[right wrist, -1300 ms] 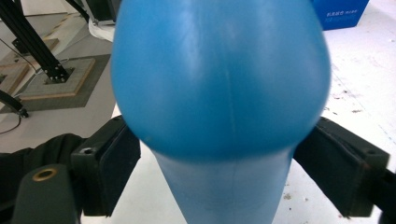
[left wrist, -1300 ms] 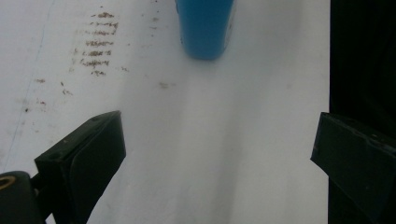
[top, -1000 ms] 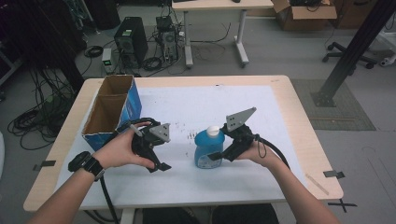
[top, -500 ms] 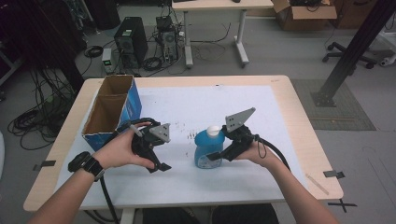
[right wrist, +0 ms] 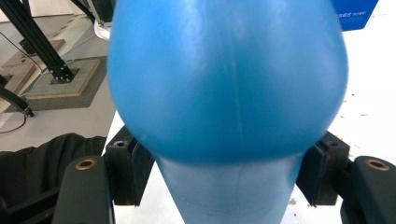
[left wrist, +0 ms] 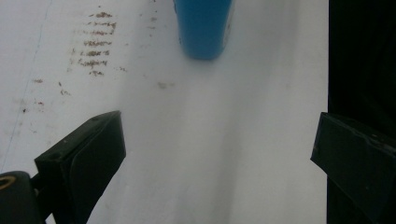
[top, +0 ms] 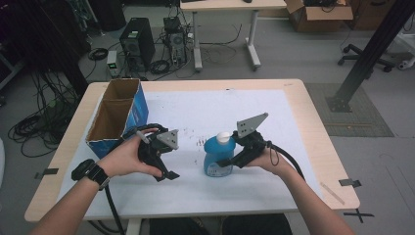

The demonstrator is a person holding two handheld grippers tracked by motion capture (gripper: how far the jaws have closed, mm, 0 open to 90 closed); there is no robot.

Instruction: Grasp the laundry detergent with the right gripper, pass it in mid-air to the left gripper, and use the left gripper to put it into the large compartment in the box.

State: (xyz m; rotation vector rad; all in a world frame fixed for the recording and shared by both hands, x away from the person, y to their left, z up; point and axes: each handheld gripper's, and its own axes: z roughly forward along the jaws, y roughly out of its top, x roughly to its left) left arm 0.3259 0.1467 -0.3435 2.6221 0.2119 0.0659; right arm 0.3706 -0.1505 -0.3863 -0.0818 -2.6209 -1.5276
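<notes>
In the right gripper view the bottle (right wrist: pixel 229 79) is blurred; its top runs off at 12 o'clock and its narrow lower part off at 6. It hides the right gripper (right wrist: pixel 229 172) pads, so whether they press on it cannot be told.

In the left gripper view the bottle (left wrist: pixel 204 25) is cut at 12 o'clock, only its base showing. The left gripper (left wrist: pixel 219 158) has both jaws clipped at the 6 o'clock edge, one also at 3.

In the high view the bottle's label is too small to read, and the box (top: pixel 139 105) hides its own floor.
</notes>
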